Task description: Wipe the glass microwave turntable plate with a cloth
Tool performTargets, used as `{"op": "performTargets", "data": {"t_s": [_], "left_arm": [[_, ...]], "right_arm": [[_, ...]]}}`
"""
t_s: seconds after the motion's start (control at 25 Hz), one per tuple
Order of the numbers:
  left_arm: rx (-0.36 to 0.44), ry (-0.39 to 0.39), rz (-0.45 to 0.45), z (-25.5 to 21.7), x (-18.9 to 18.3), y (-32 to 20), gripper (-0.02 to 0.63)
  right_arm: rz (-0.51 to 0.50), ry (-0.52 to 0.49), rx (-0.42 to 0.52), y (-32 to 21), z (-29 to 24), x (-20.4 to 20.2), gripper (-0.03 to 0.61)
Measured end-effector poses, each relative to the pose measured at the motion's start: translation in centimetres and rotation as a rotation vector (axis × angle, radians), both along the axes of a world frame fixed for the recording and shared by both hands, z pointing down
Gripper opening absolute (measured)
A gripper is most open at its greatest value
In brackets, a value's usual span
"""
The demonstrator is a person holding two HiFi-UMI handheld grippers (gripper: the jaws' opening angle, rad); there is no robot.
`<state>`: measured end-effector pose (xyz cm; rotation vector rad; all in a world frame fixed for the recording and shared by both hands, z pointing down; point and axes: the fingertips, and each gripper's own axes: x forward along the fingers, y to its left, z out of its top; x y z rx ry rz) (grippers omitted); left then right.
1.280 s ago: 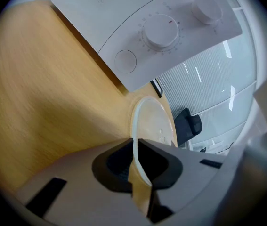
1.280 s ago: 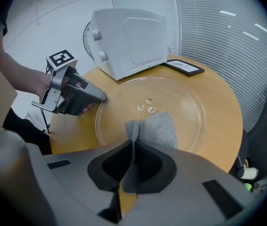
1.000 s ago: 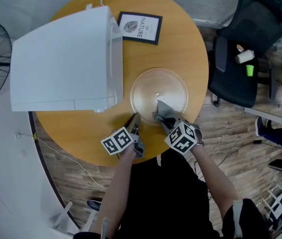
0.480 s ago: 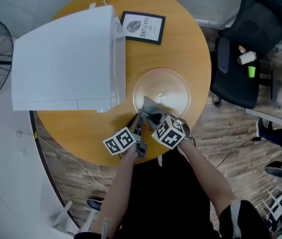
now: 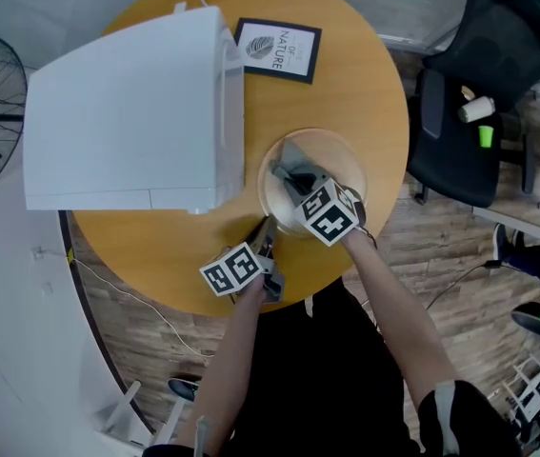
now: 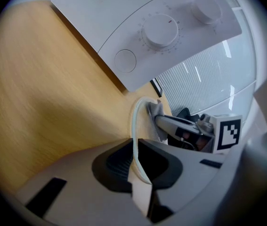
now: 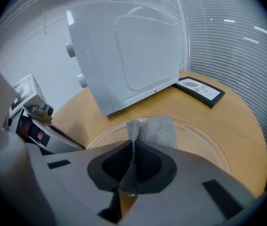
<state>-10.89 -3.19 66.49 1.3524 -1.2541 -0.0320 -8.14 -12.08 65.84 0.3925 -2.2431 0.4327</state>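
on wooden table [image 5: 346,84] — left gripper [image 6: 135,160] jaws pinch plate [image 5: 342,163] rim, right gripper [image 7: 132,166] jaws pinch cloth [image 7: 157,131]

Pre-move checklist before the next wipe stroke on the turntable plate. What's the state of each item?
1. Hold: left gripper fingers clamped on the glass plate rim: ok.
2. Grip: right gripper shut on the cloth: ok.
3. Contact: cloth lying on the glass: ok.
4. Support: plate wholly on the table: ok.
5. Clearance: strip of bare table between plate and microwave: ok, narrow.
6. Glass surface clean: cannot tell.
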Motion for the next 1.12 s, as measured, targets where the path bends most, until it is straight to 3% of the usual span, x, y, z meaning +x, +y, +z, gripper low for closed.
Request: {"op": "performTargets", "data": {"t_s": [0.36, 0.64, 0.88, 1.12], "left_arm": [[0.000, 0.007, -0.001, 0.0, 0.0, 0.0, 0.029], [0.002, 0.013, -0.011, 0.0, 0.0, 0.0, 0.028], [0.001, 0.009, -0.013, 0.0, -0.1, 0.0, 0.026], [-0.002, 0.005, -0.012, 0.0, -0.1, 0.0, 0.026]], "right_arm": [[0.117, 0.043, 0.049, -5.1, -0.2, 5.2, 0.025], [0.203, 0.054, 0.009, -3.0, -0.4, 9.8, 0.025], [0.182, 0.050, -0.036, 1.6, -0.2, 10.5, 0.025], [0.086, 0.033, -0.070, 6.0, 0.0, 7.9, 0.026]]}}
